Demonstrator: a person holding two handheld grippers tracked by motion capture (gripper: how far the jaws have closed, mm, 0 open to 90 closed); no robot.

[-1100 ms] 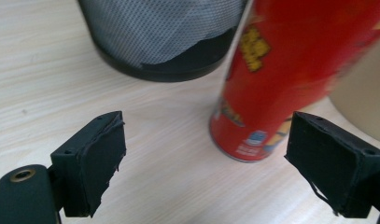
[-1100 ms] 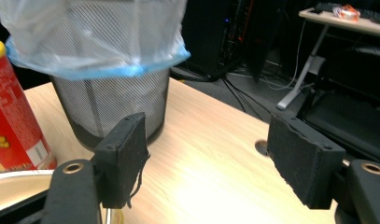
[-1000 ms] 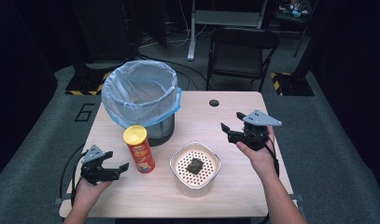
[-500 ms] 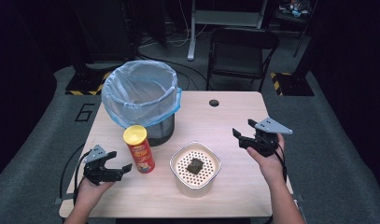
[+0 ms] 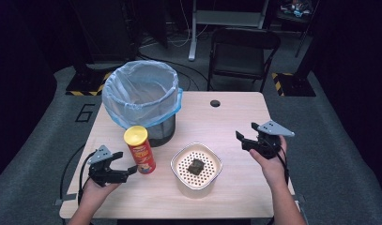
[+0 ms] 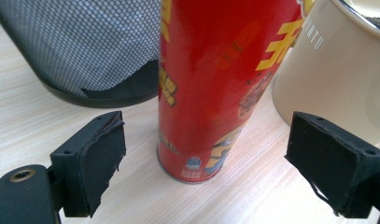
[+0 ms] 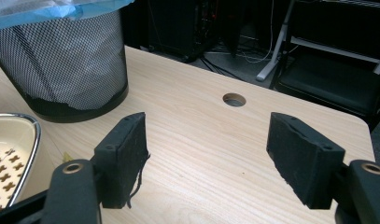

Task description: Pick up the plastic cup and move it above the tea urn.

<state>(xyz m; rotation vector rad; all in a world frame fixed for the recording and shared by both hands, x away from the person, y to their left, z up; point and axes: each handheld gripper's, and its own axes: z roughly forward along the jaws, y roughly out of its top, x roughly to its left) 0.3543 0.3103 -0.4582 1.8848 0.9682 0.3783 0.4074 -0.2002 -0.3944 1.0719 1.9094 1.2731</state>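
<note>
Between the wide-open jaws of the left gripper (image 6: 206,172) stands an upright red can (image 6: 220,88) with a yellow lid.

I see bare tabletop (image 5: 226,117) right of the can (image 5: 140,150); bin (image 5: 141,101) (behind) and bowl (image 5: 196,166) crowd it.

It looks like a lab: dark curtains, numbered floor marking (image 5: 85,112), hazard tape (image 5: 292,77), loose cables (image 5: 179,40), folding chair (image 5: 242,51).
</note>
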